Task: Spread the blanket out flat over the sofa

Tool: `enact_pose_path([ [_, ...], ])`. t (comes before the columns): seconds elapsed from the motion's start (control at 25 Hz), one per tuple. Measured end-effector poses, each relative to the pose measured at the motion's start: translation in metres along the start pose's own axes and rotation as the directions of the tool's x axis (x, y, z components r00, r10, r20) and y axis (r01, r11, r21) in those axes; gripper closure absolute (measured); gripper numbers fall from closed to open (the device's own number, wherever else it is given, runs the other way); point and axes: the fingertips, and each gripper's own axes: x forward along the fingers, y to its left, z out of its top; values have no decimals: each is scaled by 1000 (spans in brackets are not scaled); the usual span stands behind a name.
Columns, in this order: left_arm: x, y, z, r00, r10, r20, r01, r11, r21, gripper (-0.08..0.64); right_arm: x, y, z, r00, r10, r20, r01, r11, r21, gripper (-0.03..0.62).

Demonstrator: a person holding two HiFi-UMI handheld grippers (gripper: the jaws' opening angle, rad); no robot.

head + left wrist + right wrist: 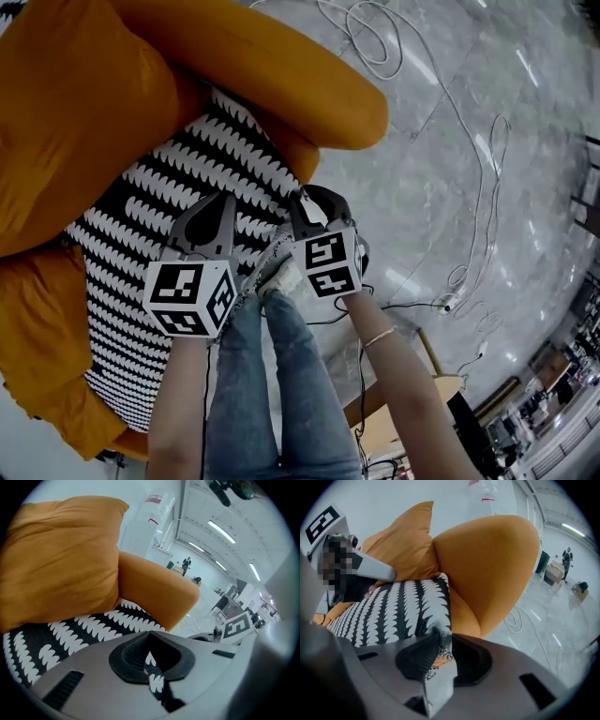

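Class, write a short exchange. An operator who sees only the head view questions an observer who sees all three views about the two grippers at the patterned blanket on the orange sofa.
Operator: From above I cannot read the jaws. Is the left gripper gripping the blanket?
Observer: Yes. In the left gripper view its jaws are closed on a fold of the fabric.
Operator: And the right gripper?
Observer: In the right gripper view its jaws stand apart, and the blanket's edge lies between them without being pinched.
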Motion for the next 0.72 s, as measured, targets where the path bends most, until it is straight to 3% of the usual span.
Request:
enact_pose_path([
  [0.16,-4,7,-3,1000,2,-2,-2,1000,-18,541,3,-3,7,999,-36,-1,36,999,-31,563],
  [0.4,4,20,-18,1000,-19,-14,19,999,-32,541,12,-23,7,992,-124,36,122,991,54,571],
  [0.56,10,13,-26,999,-31,-18,31,999,-32,541,12,-40,2,984,-179,23,180,983,-24,571],
  [0.72,10,13,-8,999,-40,-18,39,999,-27,541,15,-45,15,979,-206,8,205,973,-107,571],
])
